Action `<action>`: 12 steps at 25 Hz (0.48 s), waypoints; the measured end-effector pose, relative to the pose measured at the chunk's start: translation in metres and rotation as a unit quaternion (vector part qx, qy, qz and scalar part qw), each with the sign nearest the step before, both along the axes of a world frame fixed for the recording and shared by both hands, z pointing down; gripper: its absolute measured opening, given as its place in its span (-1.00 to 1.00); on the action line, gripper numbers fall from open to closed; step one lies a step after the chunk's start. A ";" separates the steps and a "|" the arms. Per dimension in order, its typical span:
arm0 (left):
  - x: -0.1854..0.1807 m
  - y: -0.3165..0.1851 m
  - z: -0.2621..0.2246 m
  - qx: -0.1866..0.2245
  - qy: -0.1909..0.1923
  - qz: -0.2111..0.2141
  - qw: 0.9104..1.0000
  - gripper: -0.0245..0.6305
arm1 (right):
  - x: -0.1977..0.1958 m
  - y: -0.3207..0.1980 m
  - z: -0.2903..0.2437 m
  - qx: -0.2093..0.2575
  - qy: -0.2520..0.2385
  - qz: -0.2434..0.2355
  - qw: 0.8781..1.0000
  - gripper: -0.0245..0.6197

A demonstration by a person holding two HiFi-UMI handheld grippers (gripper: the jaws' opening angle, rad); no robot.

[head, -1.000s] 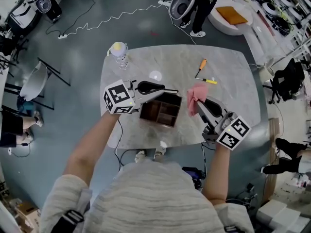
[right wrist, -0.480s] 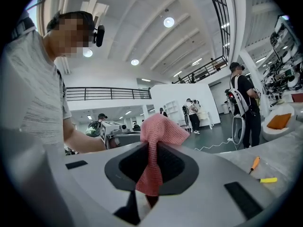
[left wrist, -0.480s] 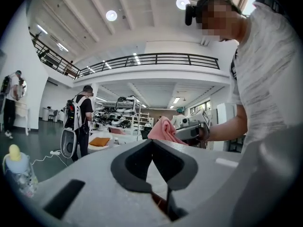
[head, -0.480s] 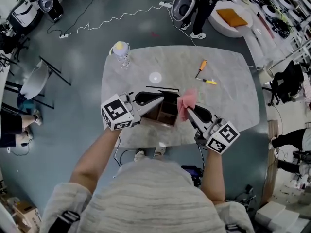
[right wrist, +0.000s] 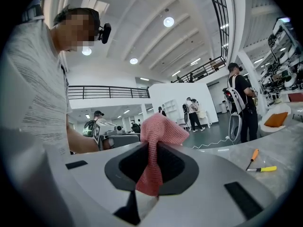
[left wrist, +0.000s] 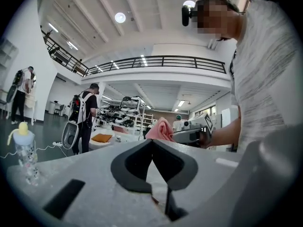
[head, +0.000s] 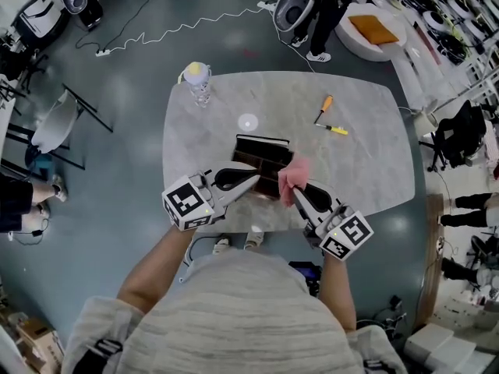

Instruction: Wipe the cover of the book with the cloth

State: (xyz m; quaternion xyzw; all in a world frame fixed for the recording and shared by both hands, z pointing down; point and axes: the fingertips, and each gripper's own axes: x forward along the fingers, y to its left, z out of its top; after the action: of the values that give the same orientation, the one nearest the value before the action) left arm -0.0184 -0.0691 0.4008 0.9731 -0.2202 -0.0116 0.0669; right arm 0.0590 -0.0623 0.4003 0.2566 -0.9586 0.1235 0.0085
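A wide hall with a grey floor surrounds the pale marble worktop, where the dark book lies flat near the front edge. The right claw is clenched on the pink cloth at the book's right front corner, while the left claw is pressed closed on nothing visible, its tip at the book's near edge. The wiping looks barely begun, with nearly the whole cover left to go over
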 end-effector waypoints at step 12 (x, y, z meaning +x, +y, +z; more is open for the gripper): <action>0.001 0.014 0.007 -0.006 -0.002 -0.010 1.000 -0.88 | -0.010 0.008 -0.003 0.002 0.007 -0.013 1.000 -0.77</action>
State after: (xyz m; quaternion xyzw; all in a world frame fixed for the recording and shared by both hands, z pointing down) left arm -0.0172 -0.0549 0.4073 0.9705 -0.2299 -0.0094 0.0723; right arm 0.0495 -0.0539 0.3975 0.2451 -0.9619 0.1199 0.0159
